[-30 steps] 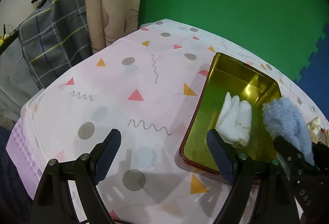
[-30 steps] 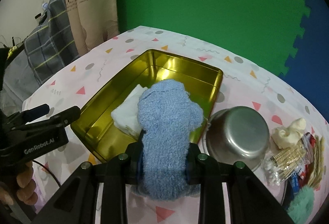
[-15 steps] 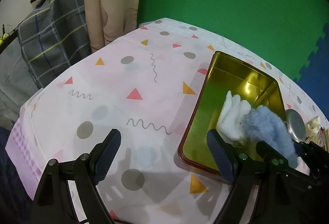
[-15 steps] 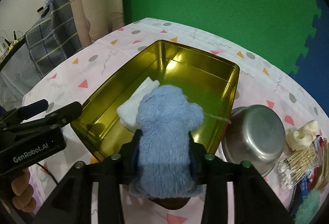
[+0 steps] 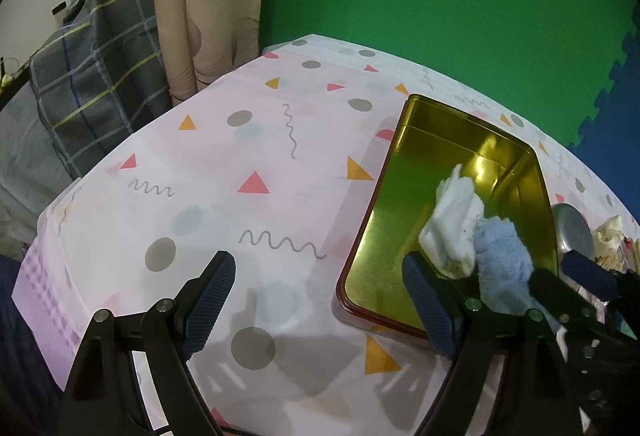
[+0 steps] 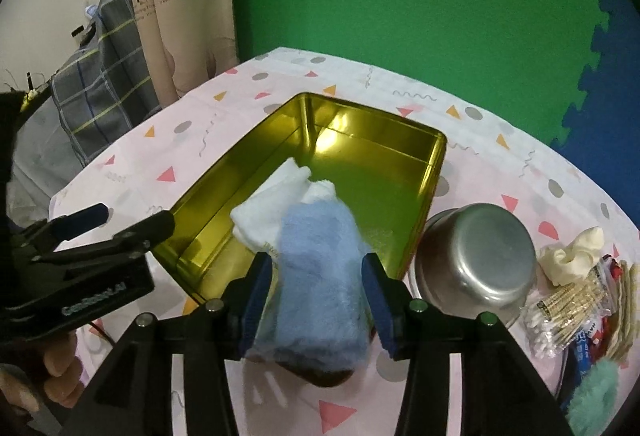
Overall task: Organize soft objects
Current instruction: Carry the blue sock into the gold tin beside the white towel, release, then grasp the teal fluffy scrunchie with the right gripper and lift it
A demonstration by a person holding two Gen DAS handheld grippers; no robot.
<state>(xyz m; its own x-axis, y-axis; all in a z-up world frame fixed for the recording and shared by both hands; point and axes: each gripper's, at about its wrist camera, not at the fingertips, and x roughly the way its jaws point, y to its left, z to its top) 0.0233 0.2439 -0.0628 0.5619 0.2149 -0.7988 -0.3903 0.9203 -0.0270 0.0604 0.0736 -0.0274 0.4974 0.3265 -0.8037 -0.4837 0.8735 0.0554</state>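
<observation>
In the right wrist view, the right gripper (image 6: 318, 294) sat at lower centre with its jaws spread, the fluffy blue cloth (image 6: 320, 276) lying loose between the blue pads (image 6: 378, 296) and no longer pinched; whether the pads touched it could not be told. The cloth draped over the near rim of the gold tin tray (image 6: 436, 172), its far end resting against the folded white cloth (image 6: 272, 204) inside the tray. An upturned steel bowl (image 6: 476, 256) stood just right of the tray, with a cream scrunchie (image 6: 572, 256) and a packet of cotton swabs (image 6: 560, 320) at the right edge. In the left wrist view, the left gripper (image 5: 318, 304) hovered released at the bottom, over the patterned tablecloth (image 5: 240, 156) beside the tray's left corner
</observation>
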